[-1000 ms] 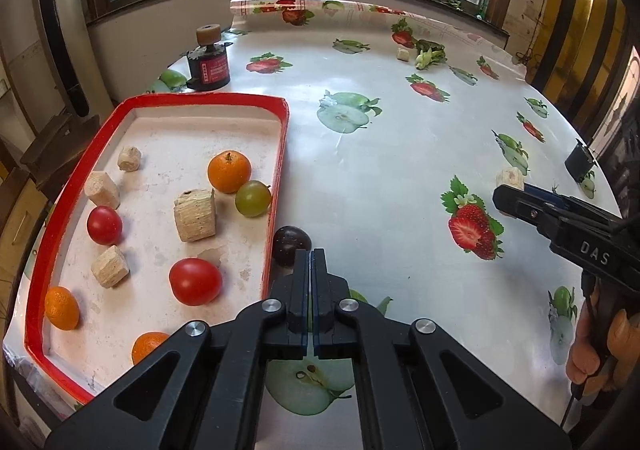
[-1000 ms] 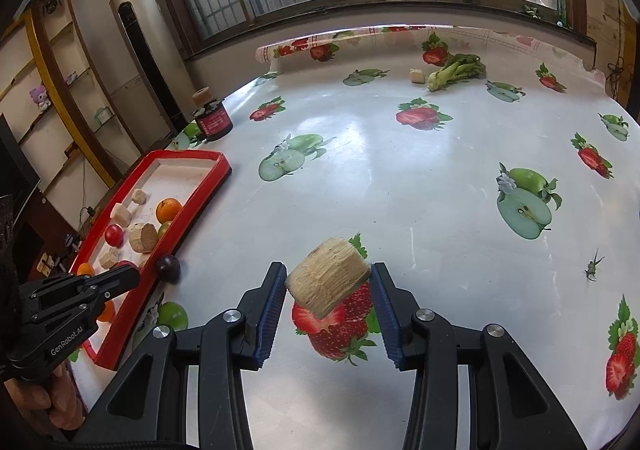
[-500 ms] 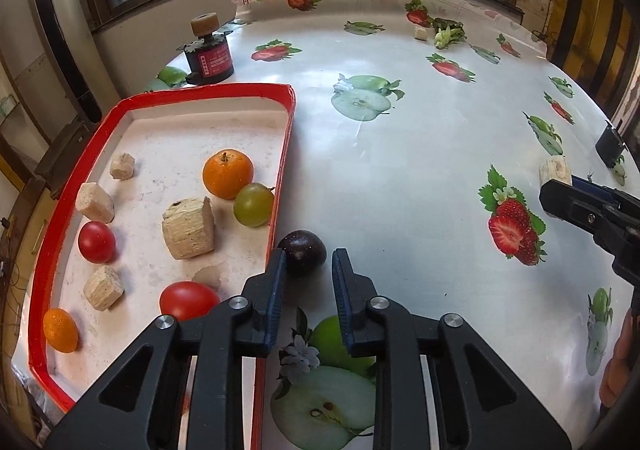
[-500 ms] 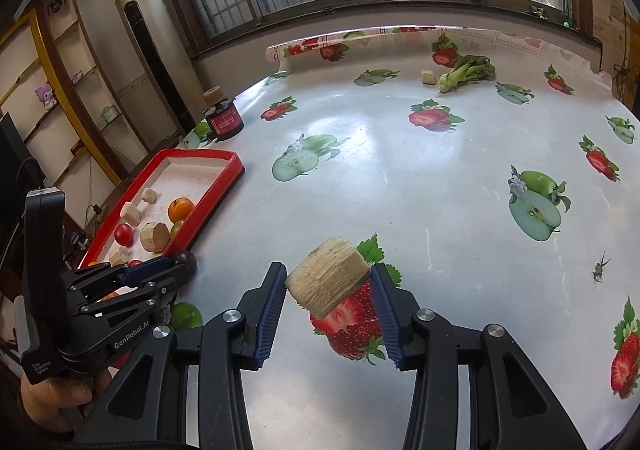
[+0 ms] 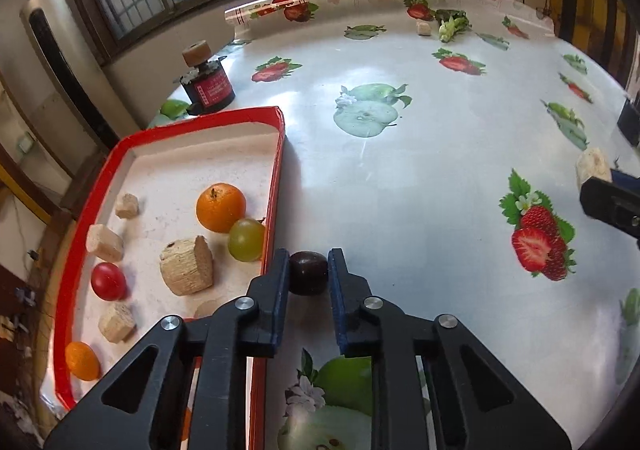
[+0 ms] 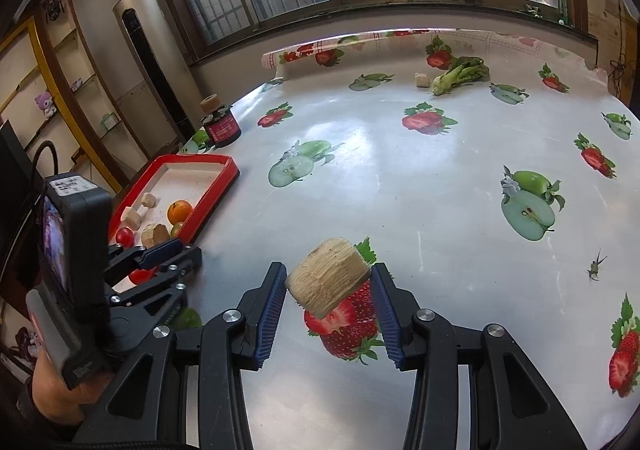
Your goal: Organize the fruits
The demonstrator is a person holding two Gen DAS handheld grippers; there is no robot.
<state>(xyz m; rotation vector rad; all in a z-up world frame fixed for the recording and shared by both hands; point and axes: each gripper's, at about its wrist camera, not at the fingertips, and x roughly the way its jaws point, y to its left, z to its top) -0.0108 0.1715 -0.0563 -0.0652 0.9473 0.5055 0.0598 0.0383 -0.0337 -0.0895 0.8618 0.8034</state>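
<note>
A dark plum lies on the tablecloth just right of the red tray. My left gripper straddles it, jaws closing, and both pads touch its sides. The tray holds an orange, a green grape, a red tomato, a small orange and several beige blocks. My right gripper is shut on a beige fibrous block, held above a printed strawberry. The left gripper also shows at the tray's near corner in the right wrist view.
A red-labelled jar stands behind the tray. At the far side of the table lie a green vegetable and a small beige block. A small insect-like speck sits to the right. A person's hand grips the left handle.
The left gripper went from shut to spread jaws and moved forward until the plum sat between its pads. The right gripper kept still with its block.
</note>
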